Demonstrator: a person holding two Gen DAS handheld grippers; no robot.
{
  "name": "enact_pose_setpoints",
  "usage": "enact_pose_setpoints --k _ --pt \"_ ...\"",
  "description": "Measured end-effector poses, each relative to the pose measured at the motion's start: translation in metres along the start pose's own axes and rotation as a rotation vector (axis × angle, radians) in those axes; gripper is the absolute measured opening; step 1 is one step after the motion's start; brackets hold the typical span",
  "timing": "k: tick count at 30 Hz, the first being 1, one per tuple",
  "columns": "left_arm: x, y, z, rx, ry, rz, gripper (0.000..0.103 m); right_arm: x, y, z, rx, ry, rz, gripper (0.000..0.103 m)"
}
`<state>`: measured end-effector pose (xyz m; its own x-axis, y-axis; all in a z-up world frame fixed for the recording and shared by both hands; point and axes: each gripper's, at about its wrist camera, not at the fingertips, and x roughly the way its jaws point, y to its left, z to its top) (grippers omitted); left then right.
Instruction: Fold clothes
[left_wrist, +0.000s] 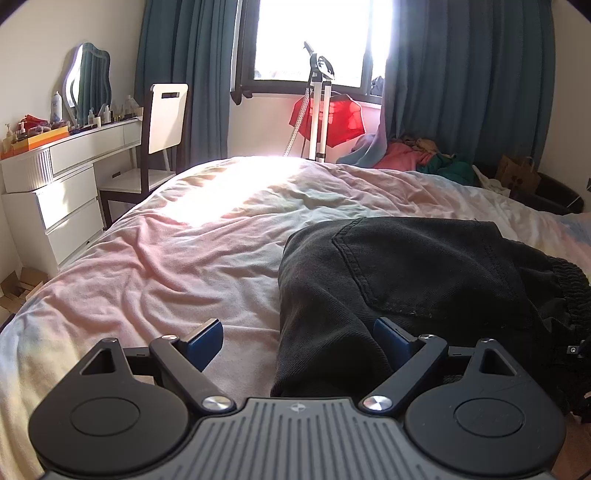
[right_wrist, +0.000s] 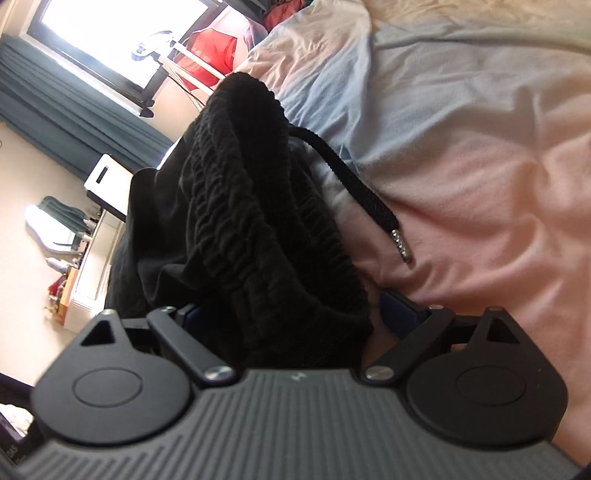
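Nearest the lens, the right gripper (right_wrist: 284, 314) stands spread wide around the black trousers' (left_wrist: 424, 280) elastic waistband (right_wrist: 266, 236), bunched at centre frame on the bed's duvet (left_wrist: 155, 266); whether the pads press on it cannot be told. The left gripper (left_wrist: 295, 339) gapes empty, lower centre, over the trouser edge. Soft, floppy denim-like cloth, fairly weighty; the thick waistband looks the surest hold. The drawstring (right_wrist: 354, 184) may snag.

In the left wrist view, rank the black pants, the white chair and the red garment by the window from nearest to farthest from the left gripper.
1. black pants: on the bed, right beside the left gripper.
2. white chair: left, past the bed's edge.
3. red garment: by the window, behind the bed.
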<state>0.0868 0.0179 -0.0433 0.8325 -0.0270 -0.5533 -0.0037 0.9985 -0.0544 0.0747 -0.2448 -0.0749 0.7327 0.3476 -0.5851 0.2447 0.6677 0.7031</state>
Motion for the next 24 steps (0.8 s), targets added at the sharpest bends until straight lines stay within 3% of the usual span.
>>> enact_pose_setpoints --k 9,13,16,20,24 --pt "0.002 0.008 0.003 -0.064 0.012 -0.009 0.091 -0.014 0.002 0.006 0.108 -0.046 0.278 0.103" --pt "0.005 0.014 0.004 -0.116 0.033 -0.052 0.091 0.003 0.007 0.003 0.039 0.021 0.179 0.103" --pt "0.003 0.023 0.009 -0.175 0.021 -0.099 0.088 0.012 0.017 -0.003 -0.068 0.040 0.098 0.086" --pt "0.006 0.047 0.028 -0.311 0.029 -0.243 0.088 0.004 0.024 -0.005 -0.096 0.016 0.082 0.060" --pt "0.033 0.065 0.051 -0.366 0.101 -0.302 0.096 -0.003 0.030 -0.005 -0.107 -0.006 0.075 0.050"
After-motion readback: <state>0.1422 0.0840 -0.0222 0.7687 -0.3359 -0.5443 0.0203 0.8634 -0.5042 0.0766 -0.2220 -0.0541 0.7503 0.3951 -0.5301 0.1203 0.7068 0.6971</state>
